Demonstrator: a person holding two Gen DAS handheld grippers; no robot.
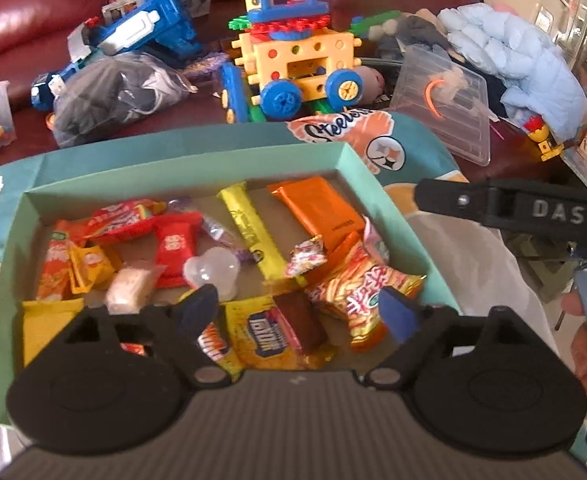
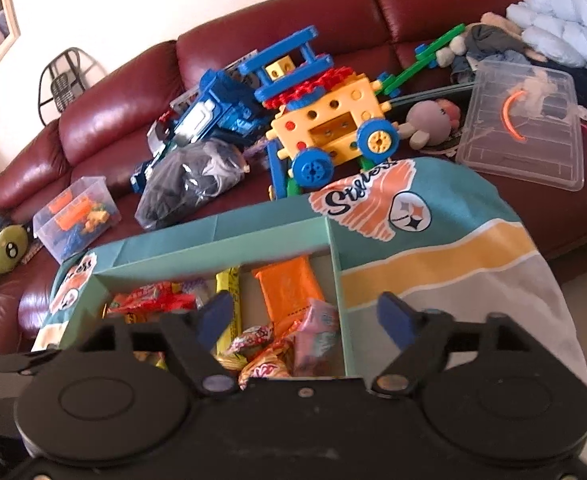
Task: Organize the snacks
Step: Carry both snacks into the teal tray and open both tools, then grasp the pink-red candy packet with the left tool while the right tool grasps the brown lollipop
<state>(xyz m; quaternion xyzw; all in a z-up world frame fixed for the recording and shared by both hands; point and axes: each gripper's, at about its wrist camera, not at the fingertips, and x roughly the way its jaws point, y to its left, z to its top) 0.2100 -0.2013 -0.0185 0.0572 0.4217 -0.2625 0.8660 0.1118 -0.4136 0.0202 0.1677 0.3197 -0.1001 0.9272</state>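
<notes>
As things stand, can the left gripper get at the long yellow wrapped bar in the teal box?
Probably yes. The left gripper hangs open over the open-topped teal box, and the long yellow bar lies uncovered just ahead of its fingertips; only the small pink-and-white candy crowds its near end.

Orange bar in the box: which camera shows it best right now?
Left wrist. There the orange bar lies nearly whole and unobstructed at the far end of the box. In the right wrist view it is foreshortened, its near end hidden under candies.
</notes>
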